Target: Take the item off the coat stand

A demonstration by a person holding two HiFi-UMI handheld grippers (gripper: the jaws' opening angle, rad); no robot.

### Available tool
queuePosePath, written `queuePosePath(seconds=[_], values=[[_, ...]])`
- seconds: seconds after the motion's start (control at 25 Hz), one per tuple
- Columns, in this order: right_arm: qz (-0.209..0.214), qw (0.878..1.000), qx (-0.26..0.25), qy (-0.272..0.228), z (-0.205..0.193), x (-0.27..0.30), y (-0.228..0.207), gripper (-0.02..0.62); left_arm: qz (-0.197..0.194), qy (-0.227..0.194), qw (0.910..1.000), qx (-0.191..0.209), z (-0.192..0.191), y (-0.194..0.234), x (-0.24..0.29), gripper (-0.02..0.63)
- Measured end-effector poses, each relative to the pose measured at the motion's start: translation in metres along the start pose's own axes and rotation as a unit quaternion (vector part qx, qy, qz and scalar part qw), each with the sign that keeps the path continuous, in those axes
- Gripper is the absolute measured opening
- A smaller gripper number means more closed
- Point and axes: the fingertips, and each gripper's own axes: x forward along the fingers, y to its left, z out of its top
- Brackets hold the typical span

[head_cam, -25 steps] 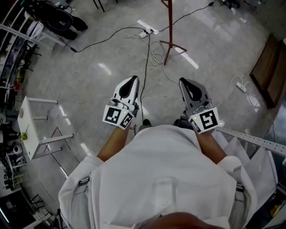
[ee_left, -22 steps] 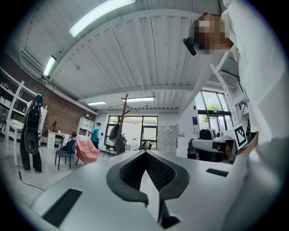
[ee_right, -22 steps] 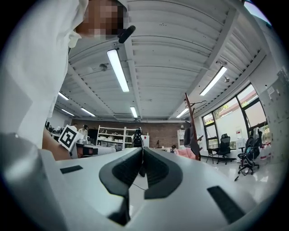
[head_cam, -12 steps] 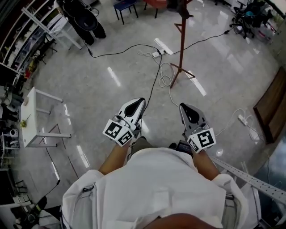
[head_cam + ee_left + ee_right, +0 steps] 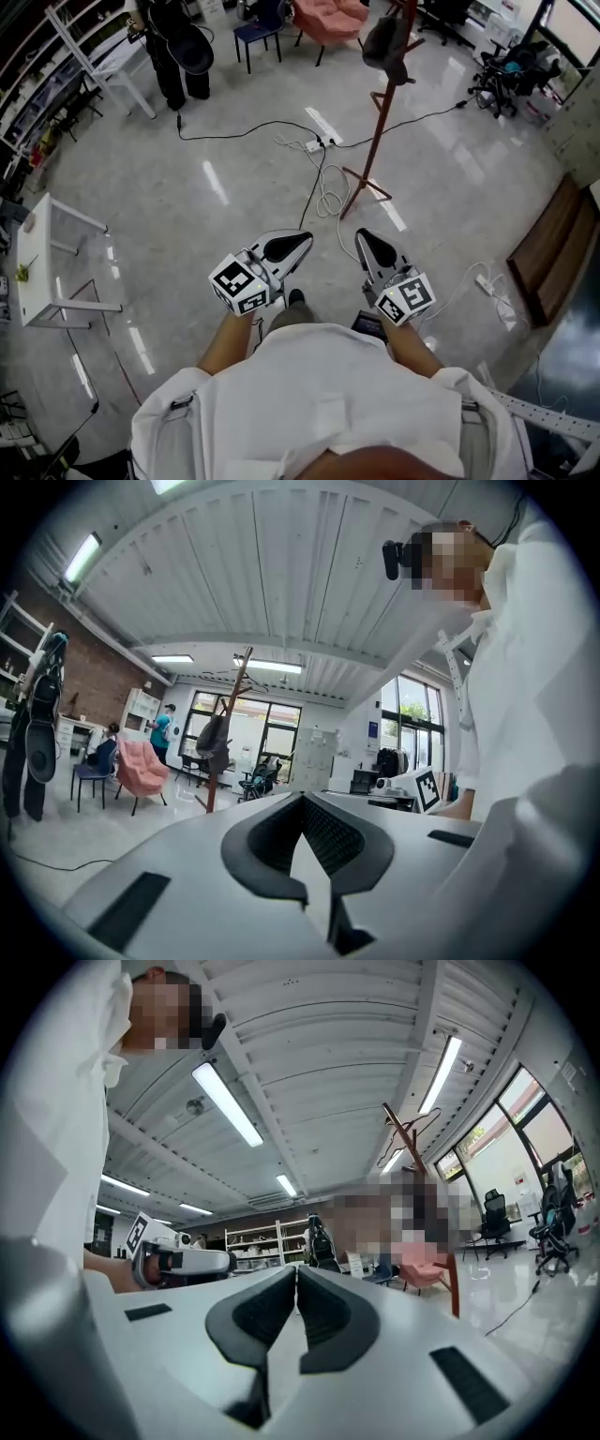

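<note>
A red-brown coat stand [image 5: 373,142] rises from the grey floor ahead of me, with a dark grey bag-like item [image 5: 383,41] hanging near its top. In the left gripper view the stand [image 5: 223,761] and the hanging item [image 5: 214,739] show far off to the left. The right gripper view shows the stand's hooks [image 5: 405,1136], the item hidden by mosaic. My left gripper [image 5: 302,242] and right gripper [image 5: 359,236] are held level side by side, well short of the stand. Both are shut and empty, as the jaws [image 5: 302,801] [image 5: 296,1274] show.
Black and white cables with a power strip [image 5: 317,145] trail across the floor around the stand's feet. A pink armchair [image 5: 328,19] and blue chair [image 5: 257,28] stand beyond. A white table [image 5: 45,253] is at left, a wooden panel [image 5: 542,251] at right.
The view has lifted, so the stand's top and the hanging item now show. Both grippers sit closer together and lower in the picture. Their jaws stay shut.
</note>
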Motion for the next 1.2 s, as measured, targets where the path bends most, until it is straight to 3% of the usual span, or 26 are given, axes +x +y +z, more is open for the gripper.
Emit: queuePosePath(seconds=[0.24,0.44,0.64,1.0,1.2], values=[[-0.014,1.0,0.005,0.009,0.018,0.099,0.001,0.025,-0.042,0.008,0.9991,-0.007,0.018,0.088,-0.018,0.014],[-0.034,0.999,0.0,0.001,0.034,0.131,-0.006,0.026,-0.077,0.021,0.9966,-0.022,0.004,0.137,-0.02,0.014],[-0.059,0.998,-0.02,0.014,0.044,0.146,-0.017,0.026,-0.113,0.01,0.9916,-0.061,0.0,0.165,-0.003,0.014],[-0.088,0.995,-0.045,-0.006,0.053,0.161,-0.06,0.026,-0.162,-0.004,0.9854,-0.052,0.007,0.19,0.036,0.014],[-0.094,0.995,-0.018,-0.029,0.063,0.169,-0.105,0.026,-0.177,0.01,0.982,-0.066,0.023,0.209,0.077,0.014]])
